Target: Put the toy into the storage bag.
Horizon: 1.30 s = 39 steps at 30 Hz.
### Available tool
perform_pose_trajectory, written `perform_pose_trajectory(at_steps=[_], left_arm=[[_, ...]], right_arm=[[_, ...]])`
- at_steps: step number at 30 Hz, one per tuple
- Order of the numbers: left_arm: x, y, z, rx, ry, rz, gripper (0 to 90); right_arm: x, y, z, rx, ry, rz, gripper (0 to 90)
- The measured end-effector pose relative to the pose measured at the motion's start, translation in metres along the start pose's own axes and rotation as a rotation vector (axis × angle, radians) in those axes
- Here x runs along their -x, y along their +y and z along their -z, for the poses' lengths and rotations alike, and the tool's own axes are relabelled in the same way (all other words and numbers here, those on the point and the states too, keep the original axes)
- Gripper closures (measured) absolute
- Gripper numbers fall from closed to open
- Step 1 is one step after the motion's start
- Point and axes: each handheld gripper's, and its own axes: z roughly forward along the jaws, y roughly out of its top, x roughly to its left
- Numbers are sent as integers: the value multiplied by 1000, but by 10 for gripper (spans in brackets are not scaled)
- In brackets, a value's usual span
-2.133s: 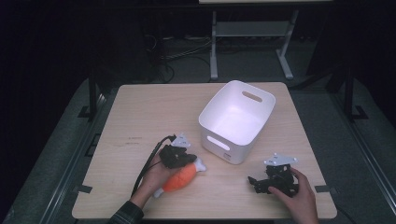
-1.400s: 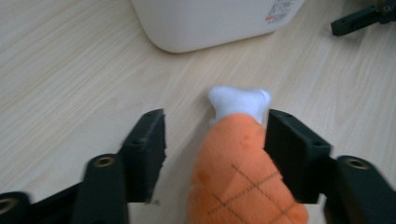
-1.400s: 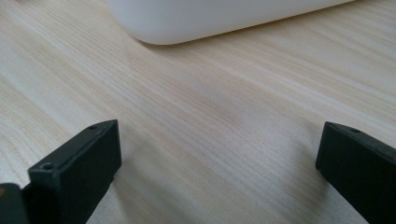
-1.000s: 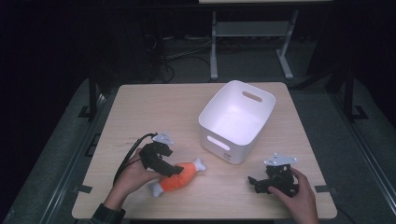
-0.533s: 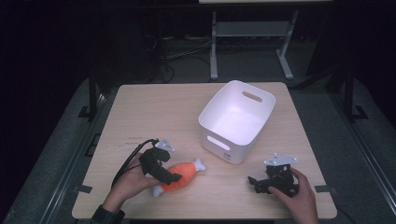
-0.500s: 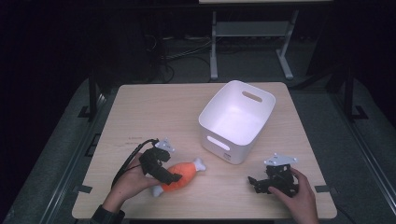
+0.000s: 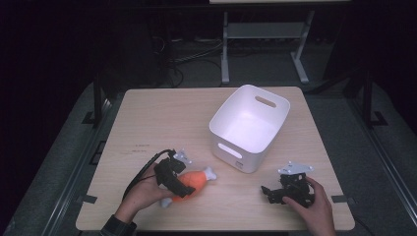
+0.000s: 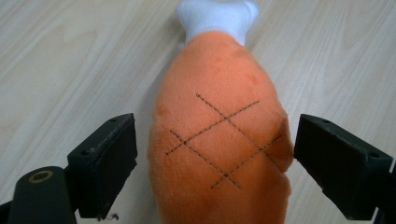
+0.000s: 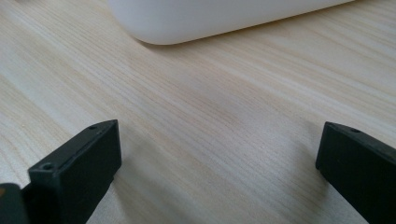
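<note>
Two hand-held grippers work over a pale wood-grain table that fills the middle of the high view, with a dark floor, cables and a grey metal stand beyond it at the top of the frame. No readable writing shows; faint marks on the table at left centre are too small to make out. At lower left, the left gripper sits over an orange plush drumstick toy with a white bone end lying on the table. In the left gripper view its jaws stand wide, one on each side of the toy, not pressing it. Right of centre stands a white plastic bin with handle slots. At lower right, the right gripper rests spread apart, holding nothing.
</note>
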Motion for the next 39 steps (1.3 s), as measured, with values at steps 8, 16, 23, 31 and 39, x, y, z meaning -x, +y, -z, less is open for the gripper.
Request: perform_pose_trajectory(at_steps=[8, 16, 23, 31, 39], left_arm=[[3, 1, -9, -20, -17, -11, 126], [7, 1, -17, -49, -9, -18, 126], [7, 1, -21, -70, 12, -30, 126], [7, 1, -23, -86, 24, -37, 137], [7, 1, -21, -83, 30, -53, 197]], right_arm=[[0, 0, 0, 0, 0, 0, 0], [0, 0, 0, 0, 0, 0, 0], [0, 0, 0, 0, 0, 0, 0], [0, 0, 0, 0, 0, 0, 0], [0, 0, 0, 0, 0, 0, 0]])
